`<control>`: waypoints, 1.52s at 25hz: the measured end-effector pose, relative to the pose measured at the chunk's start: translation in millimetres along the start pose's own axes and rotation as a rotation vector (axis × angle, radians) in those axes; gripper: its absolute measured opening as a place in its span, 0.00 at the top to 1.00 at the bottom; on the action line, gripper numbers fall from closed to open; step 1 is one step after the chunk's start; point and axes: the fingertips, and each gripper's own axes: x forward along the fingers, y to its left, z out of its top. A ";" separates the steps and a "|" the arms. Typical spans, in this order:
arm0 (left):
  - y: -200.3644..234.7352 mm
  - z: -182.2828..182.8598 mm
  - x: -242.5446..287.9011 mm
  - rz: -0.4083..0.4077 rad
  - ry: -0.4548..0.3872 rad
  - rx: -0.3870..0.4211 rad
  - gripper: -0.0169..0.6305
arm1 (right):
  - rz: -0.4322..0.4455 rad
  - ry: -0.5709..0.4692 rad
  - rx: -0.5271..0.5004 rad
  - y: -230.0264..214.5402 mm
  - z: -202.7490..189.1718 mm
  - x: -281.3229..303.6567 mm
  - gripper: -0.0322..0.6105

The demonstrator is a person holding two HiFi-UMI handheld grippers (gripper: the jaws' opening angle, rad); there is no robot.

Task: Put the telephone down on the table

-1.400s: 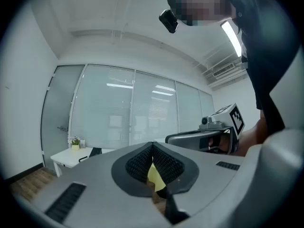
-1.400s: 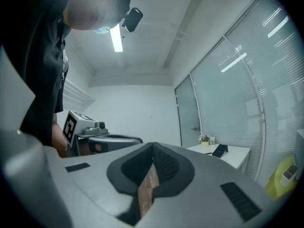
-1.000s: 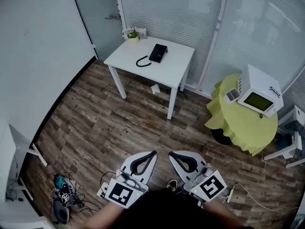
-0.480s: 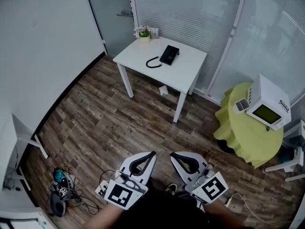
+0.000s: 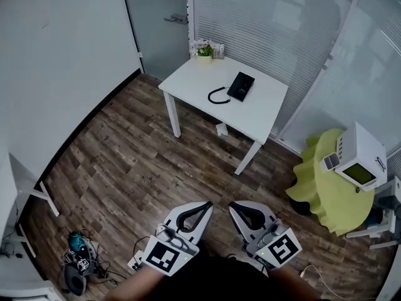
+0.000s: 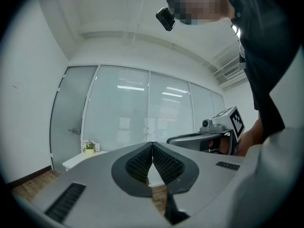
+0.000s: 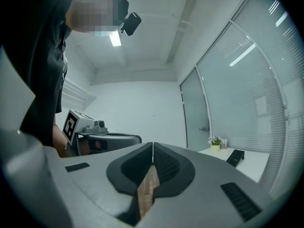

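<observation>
The black telephone lies on the white table across the room, with its curled black handset cord beside it. It also shows in the right gripper view as a dark slab on the tabletop. My left gripper and right gripper are held side by side close to my body, pointing level toward the table and far from it. Both are shut with nothing between the jaws, as seen up close for the left gripper and the right gripper.
A small potted plant stands at the table's far corner. A round table with a green cloth carries a white appliance at the right. Cables and gear lie on the wood floor at lower left. A door and glass partitions close the back.
The whole view has moved forward: the table and telephone sit lower and further right in the head view, and look nearer. Both grippers stay shut and empty in front of me.
</observation>
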 end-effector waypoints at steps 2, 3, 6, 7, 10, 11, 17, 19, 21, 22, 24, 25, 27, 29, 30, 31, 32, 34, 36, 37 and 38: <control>27.8 0.8 -0.8 -0.006 0.004 0.001 0.96 | -0.013 0.008 -0.005 -4.7 -1.1 28.4 0.91; 40.8 1.2 -1.2 -0.009 0.004 -0.002 0.96 | -0.023 0.018 -0.006 -7.4 -4.0 40.9 0.91; 74.7 2.3 -3.6 -0.027 -0.003 -0.013 0.96 | -0.028 0.023 -0.006 -10.6 -7.3 75.9 0.91; 84.3 2.2 -4.8 -0.034 -0.004 -0.017 0.96 | -0.033 0.026 -0.007 -11.5 -8.7 85.3 0.91; 108.7 0.7 -3.6 -0.051 0.001 -0.027 0.96 | -0.036 0.009 0.001 -15.1 -6.4 108.5 0.92; 114.9 0.6 -1.8 -0.055 0.001 -0.029 0.96 | -0.040 0.010 0.004 -18.0 -7.0 113.5 0.92; 143.0 -1.7 15.7 -0.067 0.009 -0.041 0.96 | -0.065 0.031 0.007 -45.0 -12.3 132.5 0.92; 154.4 -2.8 26.7 -0.065 0.010 -0.040 0.96 | -0.065 0.029 0.010 -58.4 -14.7 141.1 0.92; 166.8 -4.2 38.6 -0.059 0.014 -0.032 0.96 | -0.061 0.025 0.021 -72.2 -18.5 151.0 0.92; 173.0 -4.9 45.3 -0.056 0.018 -0.029 0.96 | -0.058 0.023 0.025 -79.9 -19.8 155.6 0.92; 185.3 -4.2 61.4 -0.051 0.023 -0.020 0.96 | -0.052 0.014 0.028 -97.9 -20.4 164.7 0.92; 191.6 -2.4 70.5 -0.049 0.021 -0.014 0.96 | -0.047 0.009 0.027 -108.0 -20.0 169.6 0.92; 204.9 2.0 89.6 -0.041 0.016 -0.005 0.96 | -0.032 -0.001 0.030 -128.4 -18.2 180.1 0.92; 218.1 4.8 109.2 -0.029 0.027 -0.010 0.96 | -0.015 -0.011 0.038 -149.6 -15.6 190.3 0.92; 224.1 6.4 120.4 -0.027 0.035 -0.016 0.96 | -0.008 -0.016 0.038 -161.6 -13.6 194.5 0.92; 229.0 8.6 133.1 -0.028 0.040 -0.020 0.96 | -0.002 -0.018 0.033 -174.6 -10.6 197.6 0.92; 232.8 10.9 146.8 -0.031 0.044 -0.020 0.96 | 0.001 -0.018 0.027 -188.4 -7.4 199.6 0.92; 238.3 14.5 174.3 -0.034 0.054 -0.015 0.96 | -0.004 -0.019 0.019 -217.8 -4.4 199.9 0.92; 243.0 17.7 200.3 -0.035 0.056 -0.012 0.96 | -0.015 -0.017 0.019 -246.1 -6.9 197.9 0.92; 245.1 19.3 212.5 -0.037 0.054 -0.011 0.96 | -0.019 -0.009 0.021 -258.6 -8.2 197.1 0.92; 246.8 20.5 224.1 -0.038 0.052 -0.010 0.96 | -0.022 -0.002 0.023 -270.2 -8.8 196.4 0.92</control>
